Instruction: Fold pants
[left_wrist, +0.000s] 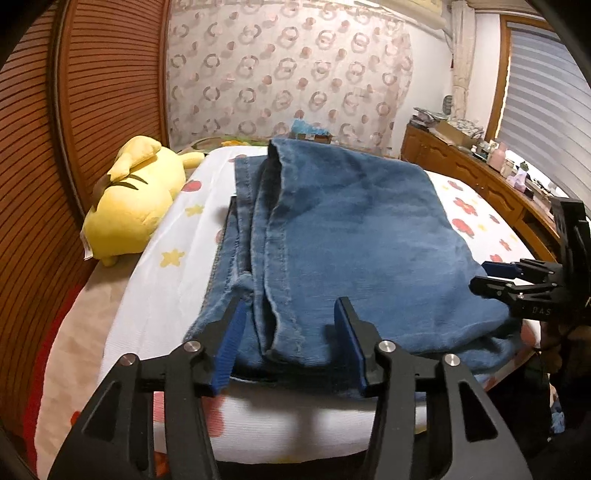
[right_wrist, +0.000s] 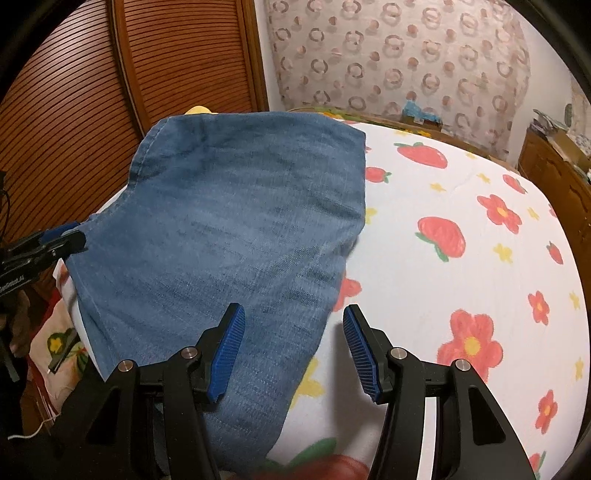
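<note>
My left claw (left_wrist: 291, 325) stands about half open over the near edge of the jeans (left_wrist: 351, 236), and nothing is pinched in it. The layered hems of the jeans lie between and just past my two blue pads (left_wrist: 231, 350), but neither pad presses on the cloth. The jeans are folded into a thick stack on the bed sheet (left_wrist: 162, 295), stretching away from this claw toward the far wall. Off to the left of the claw, well apart from the jeans, a yellow plush toy (left_wrist: 136, 199) lies along the edge of the bed against the slatted wooden door (left_wrist: 74, 110). At the right edge of this view I see my other claw, near the right side of the jeans.

My right claw (right_wrist: 293, 347) is also about half open and holds nothing. Its left pad hovers above the near right corner of the jeans (right_wrist: 229, 229); its right pad is over bare sheet (right_wrist: 424, 295) printed with strawberries and flowers. The denim spreads ahead and to the left of this claw. My left claw (right_wrist: 59, 236) shows at the far left edge, beside the jeans.
</note>
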